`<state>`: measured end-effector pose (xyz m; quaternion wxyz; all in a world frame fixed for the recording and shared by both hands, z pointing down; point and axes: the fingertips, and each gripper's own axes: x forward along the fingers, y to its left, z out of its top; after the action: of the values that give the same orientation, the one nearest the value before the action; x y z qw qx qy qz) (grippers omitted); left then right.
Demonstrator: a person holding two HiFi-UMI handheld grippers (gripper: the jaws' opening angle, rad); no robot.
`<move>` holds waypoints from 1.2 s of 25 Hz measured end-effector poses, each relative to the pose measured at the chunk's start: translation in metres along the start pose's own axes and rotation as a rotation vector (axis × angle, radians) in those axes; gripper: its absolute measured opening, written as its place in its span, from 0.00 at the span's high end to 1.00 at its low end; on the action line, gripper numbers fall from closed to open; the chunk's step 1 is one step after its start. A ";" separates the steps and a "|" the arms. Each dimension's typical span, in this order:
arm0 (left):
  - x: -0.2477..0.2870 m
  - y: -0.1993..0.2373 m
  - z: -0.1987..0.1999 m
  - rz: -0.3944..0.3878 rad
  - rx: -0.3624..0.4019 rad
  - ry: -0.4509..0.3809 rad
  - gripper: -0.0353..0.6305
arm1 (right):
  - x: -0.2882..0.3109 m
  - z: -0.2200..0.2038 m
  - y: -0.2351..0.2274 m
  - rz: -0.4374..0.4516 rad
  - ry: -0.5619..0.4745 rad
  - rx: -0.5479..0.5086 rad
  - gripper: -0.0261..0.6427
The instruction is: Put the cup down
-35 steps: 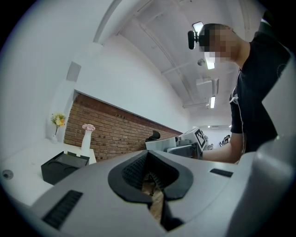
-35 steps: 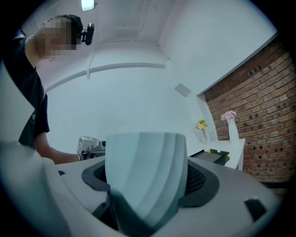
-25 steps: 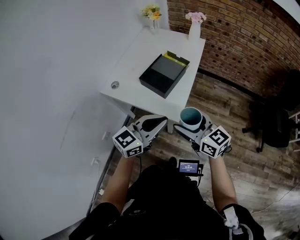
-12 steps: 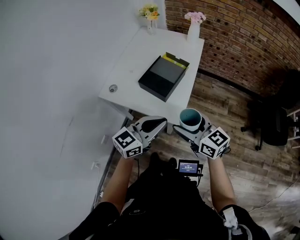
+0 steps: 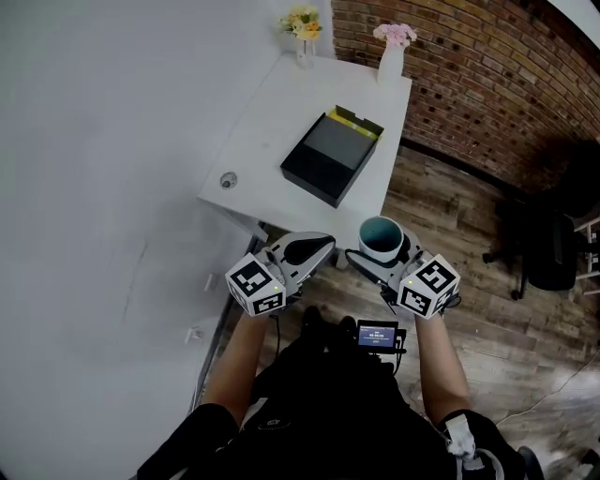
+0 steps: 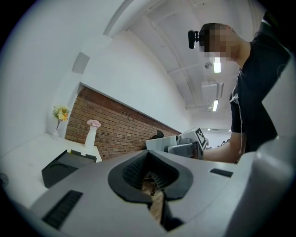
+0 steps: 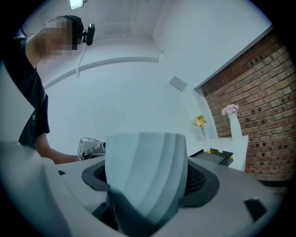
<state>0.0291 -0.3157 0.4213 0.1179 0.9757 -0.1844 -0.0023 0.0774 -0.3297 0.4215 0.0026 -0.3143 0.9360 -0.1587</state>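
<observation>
A pale blue-grey cup (image 5: 380,237) with a teal inside stands upright between the jaws of my right gripper (image 5: 378,253), which is shut on it. In the right gripper view the cup (image 7: 145,173) fills the space between the dark pads (image 7: 196,178). I hold it over the wooden floor, just short of the near edge of the white table (image 5: 281,122). My left gripper (image 5: 305,251) hangs beside it on the left, its jaws shut with nothing between them; in the left gripper view the pads (image 6: 132,171) meet at the tips.
On the table lies an open black box (image 5: 330,156) with a yellow flap. Two vases with flowers (image 5: 302,26) (image 5: 391,49) stand at its far edge by the brick wall (image 5: 469,75). A small round fitting (image 5: 227,180) sits near the table's left edge. A dark chair (image 5: 553,244) stands on the right.
The view has shifted very slightly; both grippers and the cup keep their places relative to each other.
</observation>
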 end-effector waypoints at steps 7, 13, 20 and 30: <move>-0.005 0.012 0.000 0.034 -0.018 -0.012 0.94 | 0.010 -0.009 -0.015 -0.016 0.019 0.009 0.36; -0.015 0.026 -0.003 0.065 -0.035 -0.009 0.94 | 0.041 -0.021 -0.035 -0.013 0.083 -0.073 0.36; -0.021 0.047 -0.007 0.092 -0.049 0.001 0.94 | 0.085 -0.034 -0.079 -0.020 0.117 -0.096 0.36; -0.005 0.081 -0.013 0.093 -0.057 0.000 0.94 | 0.161 -0.036 -0.144 -0.030 0.070 -0.090 0.36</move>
<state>-0.0044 -0.3843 0.4528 0.1458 0.9623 -0.2295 -0.0022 0.0289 -0.5225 0.5139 -0.0468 -0.3225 0.9368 -0.1274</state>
